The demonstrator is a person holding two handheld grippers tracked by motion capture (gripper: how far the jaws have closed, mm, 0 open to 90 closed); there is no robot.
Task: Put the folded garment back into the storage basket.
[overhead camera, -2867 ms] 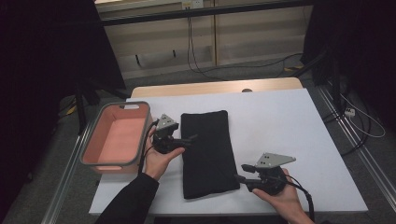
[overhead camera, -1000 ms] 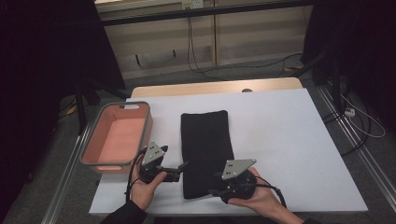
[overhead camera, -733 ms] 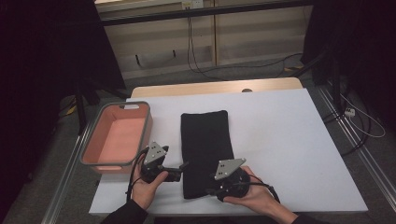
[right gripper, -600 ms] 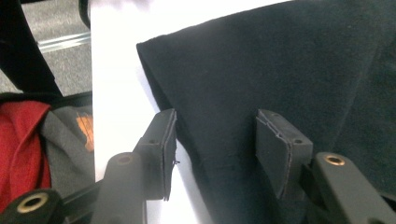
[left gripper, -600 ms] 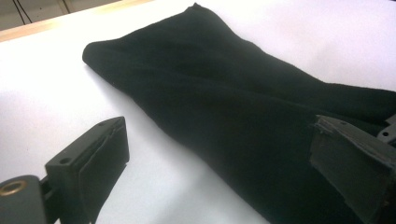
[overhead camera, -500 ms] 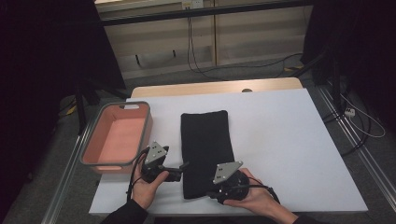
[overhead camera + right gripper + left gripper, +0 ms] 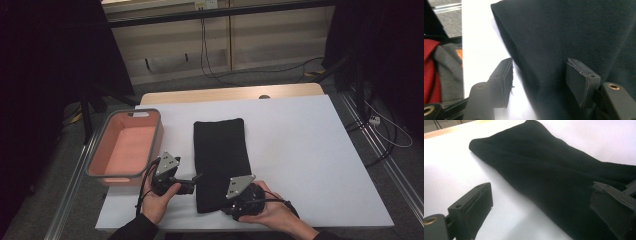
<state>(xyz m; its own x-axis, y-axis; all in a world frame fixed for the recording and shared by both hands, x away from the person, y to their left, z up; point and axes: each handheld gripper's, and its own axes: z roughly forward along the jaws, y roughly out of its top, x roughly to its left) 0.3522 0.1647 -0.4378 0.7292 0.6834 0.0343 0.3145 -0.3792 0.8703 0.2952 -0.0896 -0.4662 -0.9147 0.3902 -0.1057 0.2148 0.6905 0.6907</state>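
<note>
A folded black cloth point(image 7: 221, 162) lies flat on the white table point(image 7: 310, 150), its long side running away from the person. Both grippers are at its near end.

The left gripper point(image 7: 192, 181) is just beside the cloth's near left edge and points sideways at it. In the left gripper view its jaws stand wide apart, one pad point(image 7: 475, 206) over the bare table and the other pad point(image 7: 611, 207) over the cloth. The cloth's edge runs between them, but nothing is pinched; whether the far pad touches the fabric, I cannot tell.

The right gripper point(image 7: 232, 205) is at the near right corner of the cloth, held low in the person's right hand point(image 7: 272, 212). In the right gripper view the jaws are about half open and have just been opening. One pad point(image 7: 505, 78) is on the table side of the cloth's edge, the other pad point(image 7: 580, 80) is over the fabric. The edge lies between them, and I see a gap at the table-side pad, so there is no grip.

A pink bin point(image 7: 100, 167) stands on the far side of the left gripper from the cloth, near that gripper.
</note>
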